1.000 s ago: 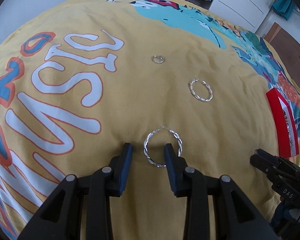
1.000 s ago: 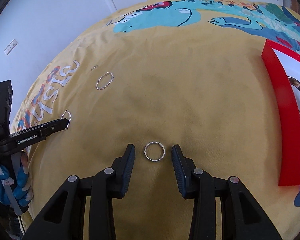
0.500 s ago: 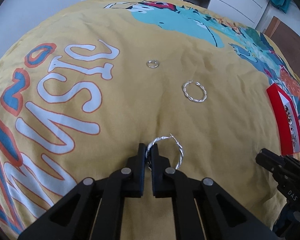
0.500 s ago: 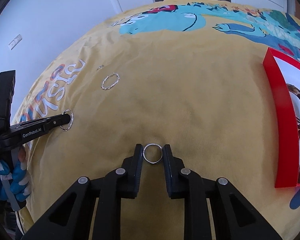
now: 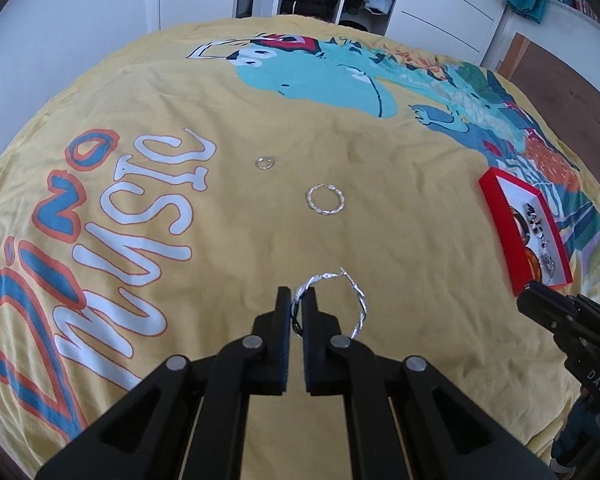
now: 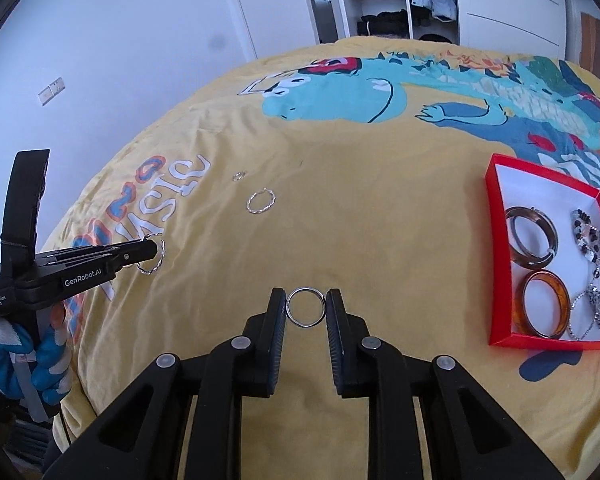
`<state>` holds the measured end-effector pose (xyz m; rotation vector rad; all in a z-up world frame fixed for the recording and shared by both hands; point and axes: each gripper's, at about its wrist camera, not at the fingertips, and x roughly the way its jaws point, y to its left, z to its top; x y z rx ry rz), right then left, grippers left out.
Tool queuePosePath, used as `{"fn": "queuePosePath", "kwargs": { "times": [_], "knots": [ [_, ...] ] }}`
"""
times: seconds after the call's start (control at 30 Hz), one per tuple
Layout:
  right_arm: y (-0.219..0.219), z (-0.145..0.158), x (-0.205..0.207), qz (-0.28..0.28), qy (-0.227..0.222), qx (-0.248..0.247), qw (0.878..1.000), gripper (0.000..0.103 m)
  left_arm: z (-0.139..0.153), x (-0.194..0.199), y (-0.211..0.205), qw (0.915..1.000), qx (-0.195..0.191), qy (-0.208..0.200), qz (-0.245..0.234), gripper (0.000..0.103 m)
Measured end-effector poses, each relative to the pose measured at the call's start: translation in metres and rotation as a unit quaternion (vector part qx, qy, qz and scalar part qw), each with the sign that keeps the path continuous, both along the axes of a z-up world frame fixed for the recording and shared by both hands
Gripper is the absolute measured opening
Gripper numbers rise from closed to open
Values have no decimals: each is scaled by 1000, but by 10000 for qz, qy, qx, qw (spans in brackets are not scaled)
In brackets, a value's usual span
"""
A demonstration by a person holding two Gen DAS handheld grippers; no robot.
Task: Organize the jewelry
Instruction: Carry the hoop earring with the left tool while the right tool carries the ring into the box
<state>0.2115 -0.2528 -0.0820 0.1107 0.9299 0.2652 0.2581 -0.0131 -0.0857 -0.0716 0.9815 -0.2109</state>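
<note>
My left gripper (image 5: 296, 304) is shut on the left side of a twisted silver hoop earring (image 5: 358, 304), which hangs lifted above the yellow bedspread (image 5: 220, 280). From the right wrist view the same left gripper (image 6: 150, 250) shows at the left with the hoop earring (image 6: 156, 266) in its tip. My right gripper (image 6: 305, 307) is shut on a plain silver ring (image 6: 305, 307), held flat between the pads above the bedspread (image 6: 380, 240). A second twisted hoop (image 5: 325, 199) and a small ring (image 5: 265, 163) lie on the cloth farther off.
A red jewelry box (image 6: 496, 248) with a white inside sits at the right, holding two bangles (image 6: 532, 236) and a necklace (image 6: 592, 300). The box (image 5: 500, 216) also shows in the left wrist view. A gloved hand (image 6: 40, 364) holds the left gripper. Wardrobes stand behind the bed.
Both grippers closed, the left on the twisted hoop and the right on the plain ring, then both rose from the bedspread with their pieces.
</note>
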Motion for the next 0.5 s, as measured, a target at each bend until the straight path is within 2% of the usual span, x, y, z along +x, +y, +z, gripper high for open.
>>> {"fn": "queuePosePath", "kwargs": {
  "times": [0.23, 0.5],
  "knots": [
    [-35, 22, -15, -282, -238, 14, 9993, 20, 19, -2, -57, 9988, -93, -116, -468, 4],
    [-122, 26, -4, -886, -353, -124, 9954, 20, 22, 25, -168, 9922, -145, -124, -1230, 4]
  ]
}}
